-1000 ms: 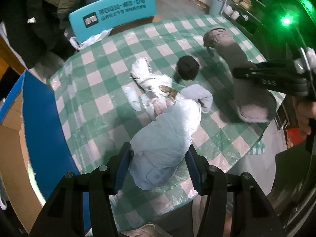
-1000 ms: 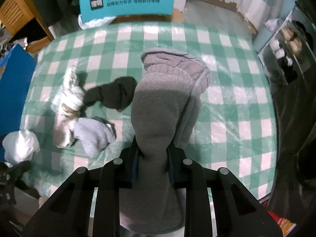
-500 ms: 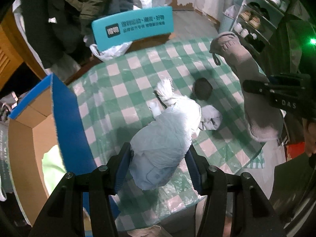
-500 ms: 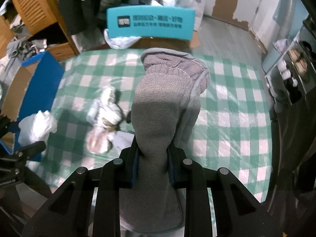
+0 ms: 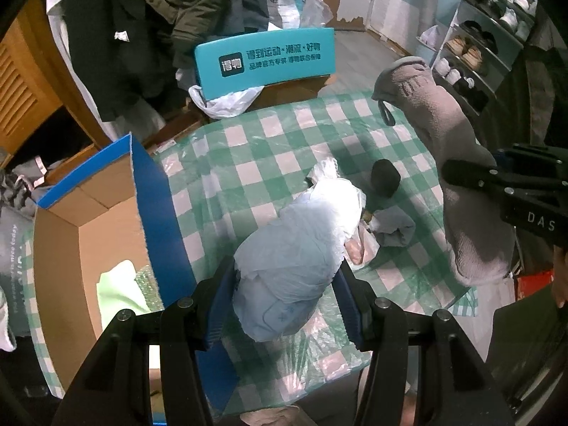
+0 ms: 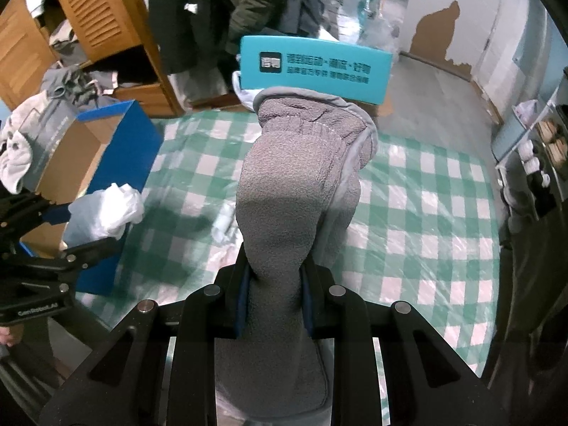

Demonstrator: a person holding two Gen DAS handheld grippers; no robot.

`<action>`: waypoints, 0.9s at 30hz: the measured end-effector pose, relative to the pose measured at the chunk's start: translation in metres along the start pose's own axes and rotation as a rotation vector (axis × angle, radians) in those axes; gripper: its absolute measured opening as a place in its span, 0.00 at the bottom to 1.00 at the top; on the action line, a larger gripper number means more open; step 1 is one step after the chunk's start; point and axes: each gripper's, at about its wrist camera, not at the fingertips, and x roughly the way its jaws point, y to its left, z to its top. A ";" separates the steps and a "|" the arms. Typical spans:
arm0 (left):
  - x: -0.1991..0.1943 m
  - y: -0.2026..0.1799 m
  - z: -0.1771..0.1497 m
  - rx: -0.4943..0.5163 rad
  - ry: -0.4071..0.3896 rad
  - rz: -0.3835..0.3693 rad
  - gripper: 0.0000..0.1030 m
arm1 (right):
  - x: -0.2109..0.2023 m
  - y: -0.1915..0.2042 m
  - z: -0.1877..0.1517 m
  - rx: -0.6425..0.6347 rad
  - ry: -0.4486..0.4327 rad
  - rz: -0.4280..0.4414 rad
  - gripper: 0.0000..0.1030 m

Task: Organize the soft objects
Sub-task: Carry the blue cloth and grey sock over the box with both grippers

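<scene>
My left gripper (image 5: 287, 284) fingers pinch white plastic bundle (image 5: 298, 245), lifted above checkered worktop (image 5: 248, 163), near blue box (image 5: 156, 206). My right gripper (image 6: 275, 280) fingers pinch grey fleece glove (image 6: 294, 184), raised over worktop. Black sock (image 5: 385, 177) lies on worktop.

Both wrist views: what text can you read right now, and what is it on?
"DAS" – on the right gripper body.
"GenRobot.AI" – on the left gripper body, small and soft.
Teal sign: white Chinese lettering beside a dark logo square, too blurred to transcribe.
Grey bag: rotated print, unreadable.
</scene>
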 end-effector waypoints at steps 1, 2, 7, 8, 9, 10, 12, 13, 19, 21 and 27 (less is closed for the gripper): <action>-0.001 0.001 0.000 -0.001 -0.002 0.002 0.54 | 0.000 0.002 0.001 -0.004 0.000 0.001 0.21; -0.002 0.002 0.000 -0.004 -0.005 0.005 0.54 | 0.000 0.004 0.002 -0.007 0.000 0.003 0.21; -0.008 0.010 0.001 -0.022 -0.013 0.007 0.54 | -0.002 0.014 0.007 -0.020 -0.008 0.017 0.21; -0.010 0.012 0.001 -0.026 -0.015 0.007 0.54 | -0.003 0.016 0.009 -0.024 -0.010 0.019 0.21; -0.011 0.014 0.001 -0.029 -0.016 0.008 0.54 | -0.004 0.019 0.010 -0.027 -0.013 0.023 0.21; -0.012 0.016 0.001 -0.031 -0.018 0.010 0.54 | -0.005 0.021 0.011 -0.030 -0.016 0.027 0.21; -0.014 0.021 0.000 -0.039 -0.023 0.015 0.54 | -0.005 0.026 0.013 -0.036 -0.019 0.034 0.21; -0.015 0.023 0.000 -0.041 -0.024 0.017 0.54 | -0.005 0.029 0.014 -0.039 -0.020 0.037 0.21; -0.023 0.040 -0.004 -0.067 -0.034 0.025 0.54 | -0.001 0.050 0.020 -0.069 -0.022 0.058 0.21; -0.026 0.046 -0.006 -0.073 -0.042 0.030 0.54 | 0.000 0.058 0.023 -0.084 -0.023 0.065 0.21; -0.032 0.064 -0.012 -0.098 -0.059 0.050 0.54 | 0.000 0.087 0.035 -0.123 -0.034 0.090 0.21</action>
